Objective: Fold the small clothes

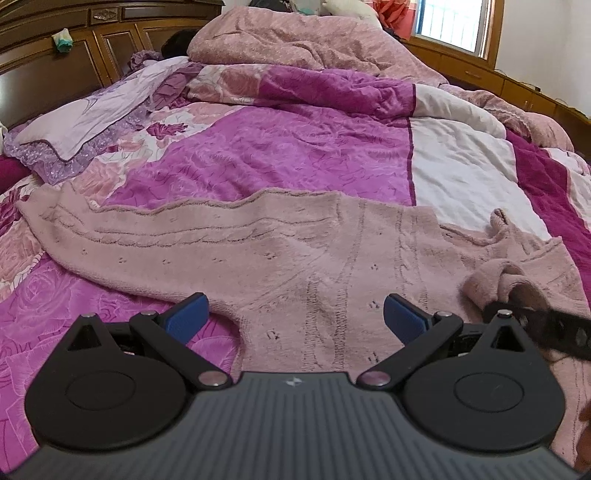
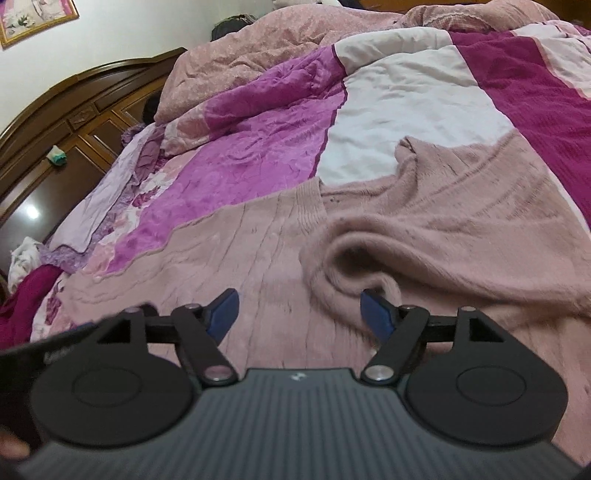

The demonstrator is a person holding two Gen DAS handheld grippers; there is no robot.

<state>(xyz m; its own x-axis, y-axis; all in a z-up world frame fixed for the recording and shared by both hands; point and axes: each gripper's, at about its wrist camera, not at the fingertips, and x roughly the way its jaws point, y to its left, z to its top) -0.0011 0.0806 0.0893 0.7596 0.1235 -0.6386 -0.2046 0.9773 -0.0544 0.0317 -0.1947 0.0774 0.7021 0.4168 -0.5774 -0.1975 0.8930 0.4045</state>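
Observation:
A pale pink knitted sweater (image 1: 295,251) lies spread across the bed, one sleeve stretching to the left. In the right wrist view the same sweater (image 2: 424,229) shows a raised fold of fuzzy knit in front of the fingers. My left gripper (image 1: 295,317) is open and empty, low over the sweater's body. My right gripper (image 2: 299,314) is open, its right blue pad (image 2: 376,314) touching the raised fold. In the left wrist view the right gripper's arm (image 1: 543,325) shows at the right, by a bunched cuff (image 1: 506,280).
The bed carries a magenta, pink and white quilt (image 1: 295,147). A crumpled pink duvet (image 1: 295,40) lies at the far end. A lilac pillow (image 1: 92,122) sits at left by the wooden headboard (image 1: 55,66). A window (image 1: 458,22) is at the far right.

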